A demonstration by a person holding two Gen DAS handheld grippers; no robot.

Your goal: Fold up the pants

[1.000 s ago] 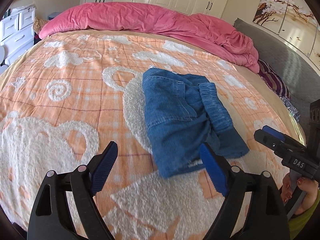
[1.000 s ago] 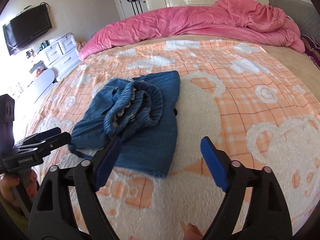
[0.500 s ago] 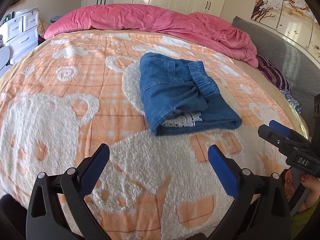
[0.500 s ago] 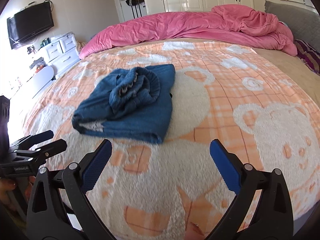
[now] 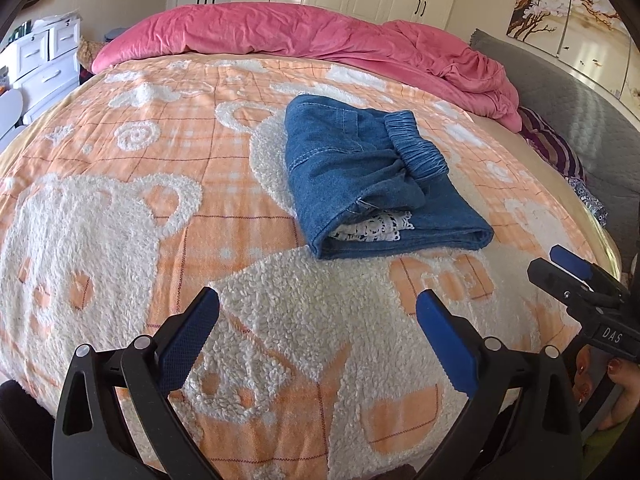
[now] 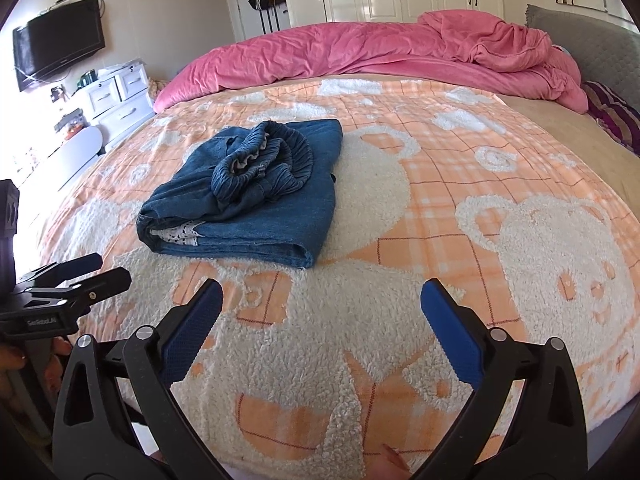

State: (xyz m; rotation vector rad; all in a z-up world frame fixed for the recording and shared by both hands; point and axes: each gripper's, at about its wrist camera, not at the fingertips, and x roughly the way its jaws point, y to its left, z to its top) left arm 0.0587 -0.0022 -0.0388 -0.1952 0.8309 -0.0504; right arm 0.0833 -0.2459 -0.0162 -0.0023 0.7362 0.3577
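Blue denim pants [image 5: 372, 184] lie folded into a thick bundle on the orange bear-print blanket [image 5: 132, 216], elastic waistband on top and white lace trim showing at the near edge. In the right wrist view the same pants [image 6: 248, 196] sit left of centre. My left gripper [image 5: 318, 306] is open over bare blanket, well short of the pants, nothing between its fingers. My right gripper [image 6: 322, 298] is open too, near the bed's front edge, empty. Each view shows the other gripper at its side: the right gripper [image 5: 576, 276] and the left gripper [image 6: 76, 276].
A crumpled pink duvet [image 5: 320, 40] runs along the far side of the bed. A grey headboard [image 5: 580, 120] and striped pillow [image 5: 548, 144] are at the right. White drawers [image 6: 116, 96] and a wall TV [image 6: 60, 48] stand to the left.
Both grippers pulled back from the pants toward the bed's near edge and opened wider. The pants, earlier between the fingers, now lie free on the blanket, folded.
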